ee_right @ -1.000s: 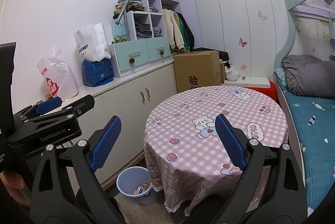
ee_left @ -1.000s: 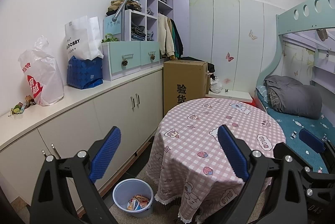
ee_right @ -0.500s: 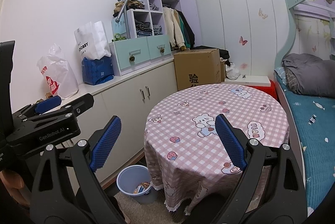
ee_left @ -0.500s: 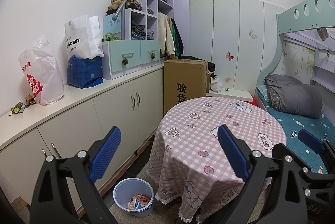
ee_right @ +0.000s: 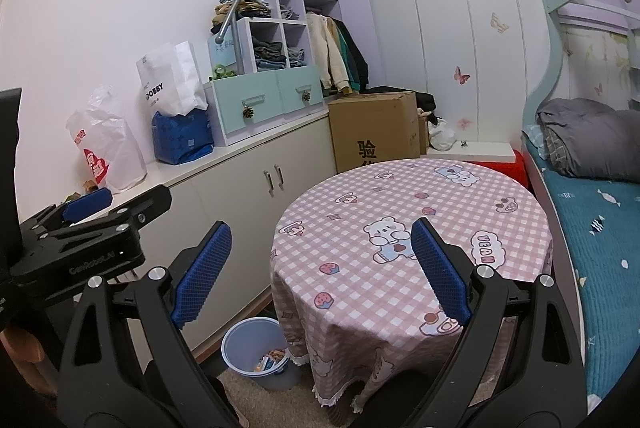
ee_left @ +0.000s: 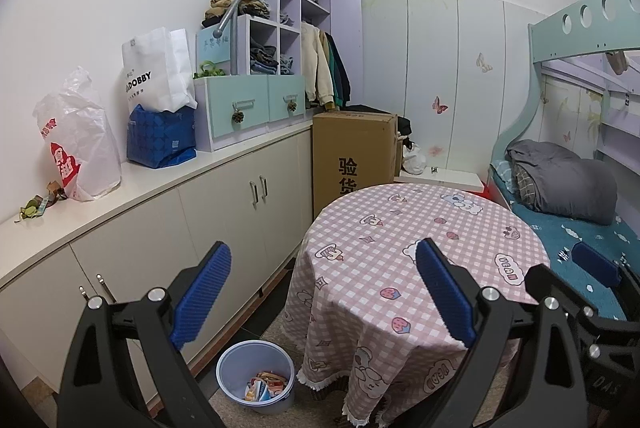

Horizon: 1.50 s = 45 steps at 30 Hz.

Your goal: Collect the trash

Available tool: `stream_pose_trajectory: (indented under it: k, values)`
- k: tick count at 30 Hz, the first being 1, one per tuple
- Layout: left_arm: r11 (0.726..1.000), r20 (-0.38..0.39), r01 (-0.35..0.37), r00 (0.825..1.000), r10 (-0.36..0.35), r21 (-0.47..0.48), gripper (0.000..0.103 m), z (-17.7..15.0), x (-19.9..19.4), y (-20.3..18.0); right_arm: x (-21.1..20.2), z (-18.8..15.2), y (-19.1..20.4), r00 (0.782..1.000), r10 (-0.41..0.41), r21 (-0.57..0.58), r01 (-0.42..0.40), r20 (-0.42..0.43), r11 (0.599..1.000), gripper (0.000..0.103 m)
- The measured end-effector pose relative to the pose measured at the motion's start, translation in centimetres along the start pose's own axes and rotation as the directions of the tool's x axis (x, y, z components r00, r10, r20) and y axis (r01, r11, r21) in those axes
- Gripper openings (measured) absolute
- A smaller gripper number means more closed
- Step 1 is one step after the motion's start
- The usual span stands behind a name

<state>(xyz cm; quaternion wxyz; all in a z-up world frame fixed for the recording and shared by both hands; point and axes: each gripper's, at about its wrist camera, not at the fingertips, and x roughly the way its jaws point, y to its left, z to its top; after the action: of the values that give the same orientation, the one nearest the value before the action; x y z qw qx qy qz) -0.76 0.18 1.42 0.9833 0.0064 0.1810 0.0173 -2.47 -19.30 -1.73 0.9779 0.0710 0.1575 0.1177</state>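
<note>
Grippers, two, hand-held, black frames with blue ribbed pads. Left gripper (ee_left: pixel 322 282): jaws spread wide, nothing between them, held above the floor and facing the round table (ee_left: pixel 472 252); seen also at the left edge of the right wrist view (ee_right: pixel 86 228), where its jaw gap is not readable. Right gripper (ee_right: pixel 320 268): jaws likewise released and holding nothing, facing the same table; part of it shows at the lower right of the left wrist view (ee_left: pixel 592 292). Table: round, draped in a pink checked cloth printed with bears and strawberries, fringe at the hem. Trash bin (ee_left: pixel 256 368): pale blue plastic, upright on the floor, just beside the table's hem and near the white cabinets (ee_left: pixel 224 211); holds a small heap of coloured wrappers (ee_left: pixel 266 386) at its bottom. Scraps (ee_left: pixel 38 201): greenish and brown crumpled pieces on the cabinet top, just beside a white plastic bag (ee_left: pixel 76 143) with red print. Further along the counter: blue bag (ee_left: pixel 160 135), white paper bag (ee_left: pixel 154 71), teal drawer unit (ee_left: pixel 256 105). Cardboard box (ee_left: pixel 354 151): upright behind the table. Bed (ee_left: pixel 568 228): teal sheet, grey bedding folded on it, to the right.
</note>
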Motion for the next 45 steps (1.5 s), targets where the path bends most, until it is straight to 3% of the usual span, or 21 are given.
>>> stream_pose_trajectory:
  k: [8, 13, 15, 20, 25, 27, 30, 35, 41, 45]
  values:
    - [1.0, -0.048, -0.005, 0.999, 0.005, 0.016, 0.092, -0.7, 2.6, -0.7, 2.8, -0.4, -2.0, 0.999, -0.02, 0.027, 0.022, -0.045, 0.999, 0.091]
    - [0.999, -0.131, -0.002, 0.991, 0.007, 0.032, 0.092, -1.3, 7.3, -2.0, 5.9, -1.2, -4.2, 0.993, -0.057, 0.033, 0.061, -0.101, 0.998, 0.091]
    - [0.999, -0.213, 0.023, 0.977, -0.015, 0.038, 0.092, -1.6, 10.8, -3.2, 7.9, -1.5, -5.6, 0.987, -0.089, 0.019, 0.092, -0.138, 0.996, 0.091]
    - [0.999, -0.333, 0.033, 0.943, -0.018, 0.04, 0.092, -2.2, 18.3, -6.3, 12.9, -2.0, -9.4, 0.954, -0.169, -0.025, 0.168, -0.249, 0.986, 0.091]
    - [1.0, -0.468, 0.018, 0.884, -0.005, 0.024, 0.092, -3.1, 26.1, -9.8, 17.9, -2.1, -13.1, 0.917, -0.204, -0.07, 0.191, -0.343, 0.979, 0.091]
    - [1.0, -0.481, 0.024, 0.877, -0.014, 0.015, 0.092, -3.1, 28.1, -10.8, 19.9, -2.1, -14.3, 0.904, -0.199, -0.088, 0.179, -0.379, 0.98, 0.091]
    - [1.0, -0.518, -0.003, 0.855, 0.016, 0.026, 0.092, -3.3, 31.5, -12.3, 23.3, -2.4, -15.6, 0.864, -0.229, -0.149, 0.18, -0.449, 0.972, 0.092]
    - [0.999, -0.57, -0.044, 0.821, 0.038, 0.004, 0.092, -4.0, 35.8, -13.8, 27.8, -3.0, -16.9, 0.832, -0.209, -0.172, 0.138, -0.514, 0.975, 0.092]
    - [0.997, -0.556, -0.078, 0.829, 0.056, -0.017, 0.092, -4.5, 37.9, -14.4, 31.9, -3.1, -17.8, 0.811, -0.126, -0.15, 0.049, -0.572, 0.988, 0.092]
    - [0.996, -0.547, -0.083, 0.835, 0.057, -0.023, 0.096, -4.3, 38.9, -14.5, 33.6, -2.8, -17.8, 0.811, -0.092, -0.158, 0.0, -0.578, 0.987, 0.094]
